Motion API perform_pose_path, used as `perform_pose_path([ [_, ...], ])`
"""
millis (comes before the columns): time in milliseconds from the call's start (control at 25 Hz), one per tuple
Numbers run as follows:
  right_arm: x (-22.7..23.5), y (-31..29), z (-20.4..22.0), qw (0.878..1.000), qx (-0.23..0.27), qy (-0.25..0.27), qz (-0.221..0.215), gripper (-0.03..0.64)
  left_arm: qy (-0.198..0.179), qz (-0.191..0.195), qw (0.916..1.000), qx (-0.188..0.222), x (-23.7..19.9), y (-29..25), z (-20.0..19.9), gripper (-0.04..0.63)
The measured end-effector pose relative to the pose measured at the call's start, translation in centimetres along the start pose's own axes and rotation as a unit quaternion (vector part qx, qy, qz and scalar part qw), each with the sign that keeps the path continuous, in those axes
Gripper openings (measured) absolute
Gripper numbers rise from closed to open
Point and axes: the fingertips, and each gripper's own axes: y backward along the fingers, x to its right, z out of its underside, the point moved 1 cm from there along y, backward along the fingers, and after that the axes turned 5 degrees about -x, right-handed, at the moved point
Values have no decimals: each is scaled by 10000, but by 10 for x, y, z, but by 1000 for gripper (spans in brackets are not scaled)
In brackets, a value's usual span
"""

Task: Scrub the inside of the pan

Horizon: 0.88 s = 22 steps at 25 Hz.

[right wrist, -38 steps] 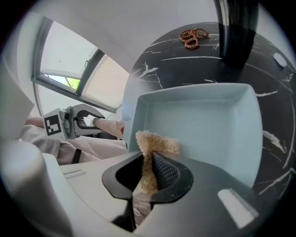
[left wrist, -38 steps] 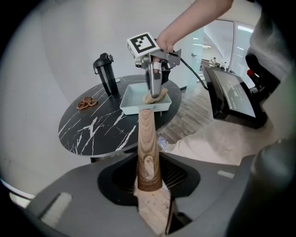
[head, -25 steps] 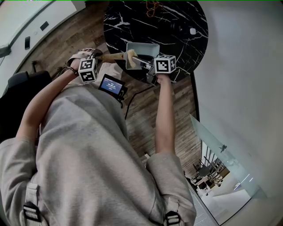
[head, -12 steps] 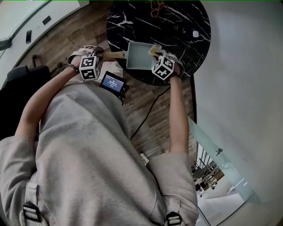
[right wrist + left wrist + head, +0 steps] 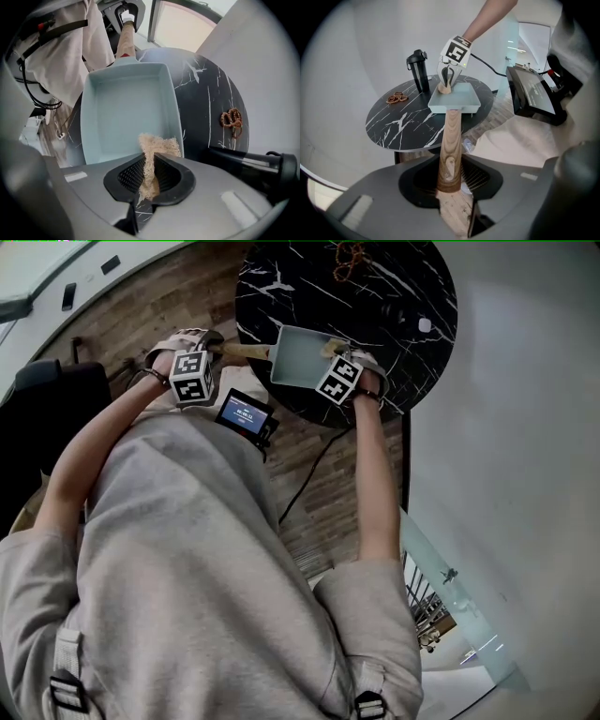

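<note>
Head view: round black marble-look desk (image 5: 394, 282) at top. Pale blue rectangular pan (image 5: 298, 357) lies on it near the edge closest to the person. Its wooden handle (image 5: 246, 352) sticks out past the desk rim to pic left. L claw (image 5: 211, 354) is at the handle's far end. R claw (image 5: 330, 354) is at the pan's right rim w/ a tan fibrous scrubber (image 5: 330, 347) at its tip. A small lit screen device (image 5: 246, 415) hangs at the person's chest. Beads (image 5: 352, 254) lie at the desk's far side, and a dark bottle (image 5: 394, 313) lies right of the pan.

L claw view: L claw (image 5: 450, 180) is closed on the handle (image 5: 451, 140), w/ the wood running straight up between the jaws to the pan (image 5: 457, 101). Pan is flat on the desk (image 5: 403, 122). R claw (image 5: 447, 83) points down into the pan's far side, scrubber (image 5: 445, 89) on the pan. Bottle (image 5: 418, 70) stands upright behind, and the beads (image 5: 397, 98) are left of the pan.

R claw view: R claw (image 5: 149, 176) is clamped on the scrubber (image 5: 157, 145), whose fibres fill the gap between the jaws. Scrubber's free end sits at the pan's (image 5: 126, 112) near right corner, against the wall. Pan interior looks bare otherwise. Handle (image 5: 124, 42) leads away to the L claw (image 5: 127, 11) at top. Beads (image 5: 231, 119) and bottle (image 5: 248, 161) are on the desk (image 5: 206, 89) to the right.
</note>
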Motion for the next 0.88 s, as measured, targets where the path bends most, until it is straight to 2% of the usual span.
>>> perform_pose_path([
  [240, -6, 0, 1, 9959, -208, -488, -732, 60, 217, 34, 9997, -90, -3, -1, 2, 133],
  [520, -32, 3, 5, 9835, -223, -991, -1496, 61, 550, 104, 9984, -69, -9, -2, 0, 149],
  [720, -56, -1, 6, 9638, -120, -1552, -2163, 63, 576, 108, 9982, -96, -10, -3, 0, 149],
  [800, -64, -3, 6, 9507, -51, -1922, -2433, 64, 569, 101, 9983, -122, -11, -3, 0, 149],
  [880, -71, -4, 5, 9320, 57, -2383, -2730, 64, 559, 104, 9983, -150, -10, -4, 1, 149],
])
